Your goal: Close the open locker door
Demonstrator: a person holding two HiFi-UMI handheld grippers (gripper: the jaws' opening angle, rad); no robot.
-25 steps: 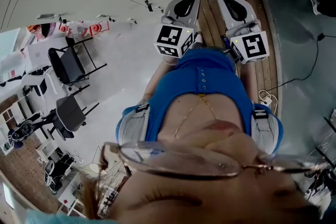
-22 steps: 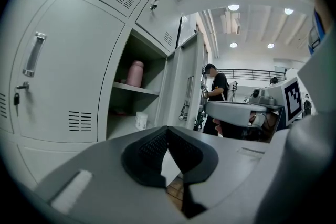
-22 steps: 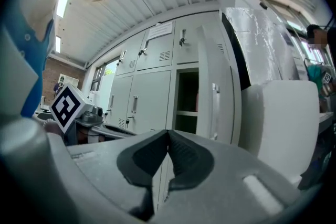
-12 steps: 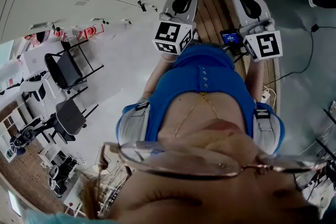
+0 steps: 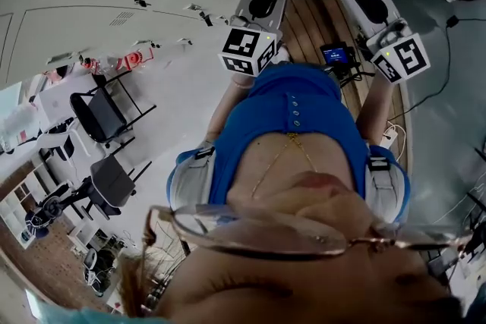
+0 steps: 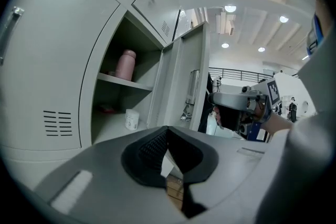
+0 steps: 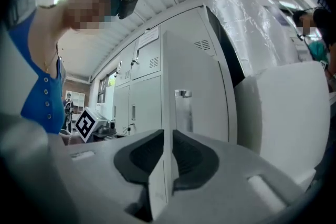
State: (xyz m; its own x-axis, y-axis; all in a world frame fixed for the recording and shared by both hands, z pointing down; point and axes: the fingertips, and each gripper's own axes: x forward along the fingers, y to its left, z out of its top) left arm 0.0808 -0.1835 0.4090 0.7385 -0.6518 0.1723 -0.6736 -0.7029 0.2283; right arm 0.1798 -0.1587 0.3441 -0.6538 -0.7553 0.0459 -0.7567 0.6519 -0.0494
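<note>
- R gripper [image 7: 168, 136]: my jaws are opening, narrow slot btw pads; door [image 7: 202, 92] free edge lines up in that slot; pads look just off it, can't confirm contact
- L gripper [image 6: 167, 131]: tips pressed together, nothing btw them; hangs in front of locker [image 6: 113, 102], apart from door
- door stands swung out from locker, near edge-on in L gripper view; locker not shut yet; bottle [image 6: 126, 64] on shelf and jar [image 6: 132, 119] below sit well inside, shouldn't foul the swing
- handling, my read: painted sheet metal; stiff, light, prob swings easy on hinges; smooth, so pads would slip on a pinch; thin edge = poor grip
- where to take it: no clamp needed imo; push flat on outer face near free edge, by handle plate [image 7: 182, 107]; most leverage, least force
- risk: shove too hard and it may bounce back off frame; ease the last bit, press till latch seats; keep jaw tips out of gap btw door edge and frame
</note>
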